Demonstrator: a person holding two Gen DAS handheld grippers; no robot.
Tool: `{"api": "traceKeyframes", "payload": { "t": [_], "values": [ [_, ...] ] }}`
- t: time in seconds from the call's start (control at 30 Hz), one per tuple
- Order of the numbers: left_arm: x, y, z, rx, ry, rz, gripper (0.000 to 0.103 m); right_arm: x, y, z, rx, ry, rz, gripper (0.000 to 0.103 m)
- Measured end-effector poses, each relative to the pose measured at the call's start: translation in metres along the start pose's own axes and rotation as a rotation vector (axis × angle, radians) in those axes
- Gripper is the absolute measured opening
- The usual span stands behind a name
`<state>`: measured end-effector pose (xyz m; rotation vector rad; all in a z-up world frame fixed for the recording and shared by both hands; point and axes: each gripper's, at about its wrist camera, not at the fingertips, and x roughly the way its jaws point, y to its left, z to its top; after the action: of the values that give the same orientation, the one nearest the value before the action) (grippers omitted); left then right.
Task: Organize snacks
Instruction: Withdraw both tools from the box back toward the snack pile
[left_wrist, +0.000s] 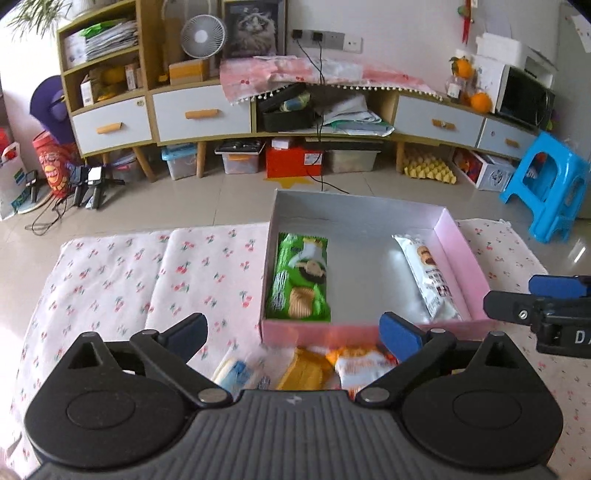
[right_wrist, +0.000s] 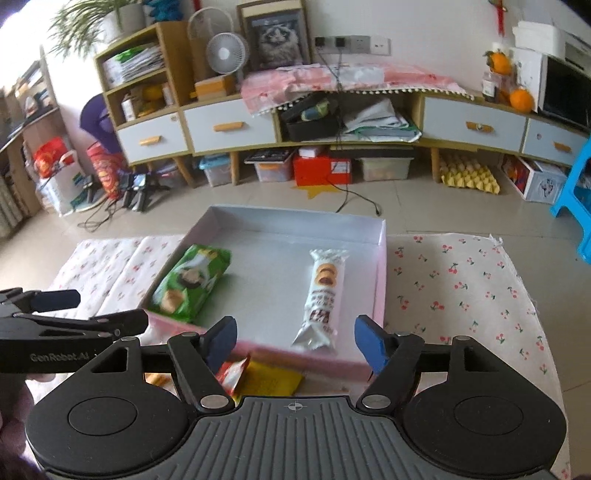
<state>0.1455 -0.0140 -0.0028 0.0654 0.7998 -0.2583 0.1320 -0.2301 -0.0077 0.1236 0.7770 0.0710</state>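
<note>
Both spread, empty: left gripper (left_wrist: 295, 332) & right gripper (right_wrist: 295, 341). Green biscuit pack (left_wrist: 300, 282), white wafer pack (right_wrist: 323, 295) already in pink cardboard box (left_wrist: 458, 243), 12 o'clock; orange pouches (left_wrist: 308, 369) left outside.

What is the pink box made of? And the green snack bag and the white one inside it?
The pink box looks like thin cardboard: straight folded walls, matte pink outside, a pale silvery lining that shines a bit. The green snack bag seems to be glossy plastic film, puffy with printed pictures. The white snack bag looks like the same shiny film, with crimped, pinched ends. I can't be certain from looks alone.
</note>
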Motion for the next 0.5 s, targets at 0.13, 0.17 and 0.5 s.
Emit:
{"api": "traceKeyframes", "payload": {
  "t": [0.13,0.17,0.5],
  "values": [
    [-0.010,0.004,-0.012,-0.006,0.030,-0.018,0.100,-0.013,0.010,-0.013,-0.017,0.024,0.013,0.073],
    [-0.012,0.004,-0.015,-0.005,0.038,-0.023,0.100,-0.015,0.012,-0.017,-0.021,0.033,0.016,0.073],
    [-0.032,0.004,-0.039,0.008,0.058,-0.034,0.101,-0.036,0.021,-0.054,-0.026,0.069,0.016,0.078]
  ]
}}
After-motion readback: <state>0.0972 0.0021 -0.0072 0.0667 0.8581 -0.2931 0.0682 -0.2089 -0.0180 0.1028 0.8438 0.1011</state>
